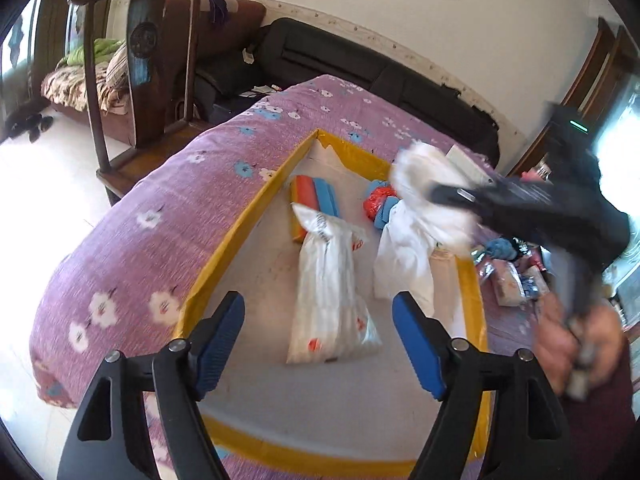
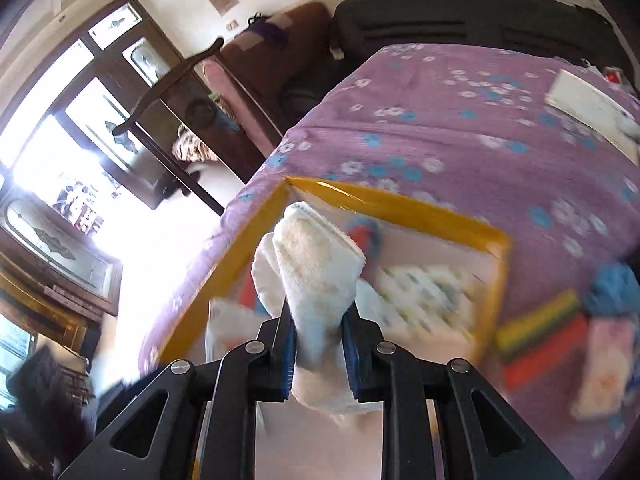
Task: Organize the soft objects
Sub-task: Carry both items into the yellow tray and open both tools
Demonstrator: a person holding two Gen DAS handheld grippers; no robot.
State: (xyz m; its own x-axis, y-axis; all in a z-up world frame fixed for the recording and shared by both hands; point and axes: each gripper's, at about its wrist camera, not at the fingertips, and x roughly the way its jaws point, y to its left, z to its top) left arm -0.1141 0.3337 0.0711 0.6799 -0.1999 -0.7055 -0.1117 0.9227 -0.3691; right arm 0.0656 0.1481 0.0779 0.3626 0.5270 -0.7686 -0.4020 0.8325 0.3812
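Right claw [image 2: 318, 344] pinched white towel [image 2: 320, 264] above tray [image 2: 400, 204]; left claw [image 1: 318, 344] spread, empty, bag [image 1: 328, 292] ahead.

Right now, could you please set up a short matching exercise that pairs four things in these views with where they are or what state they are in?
Things:
1. white towel
2. left tool
3. clear plastic packet
4. blue fluffy item

Places or states:
A. lying flat inside the yellow-edged box
B. open, nothing between its pads
C. clamped in the right tool
D. on the purple bedspread, outside the box

Pairs: 1-C, 2-B, 3-A, 4-D
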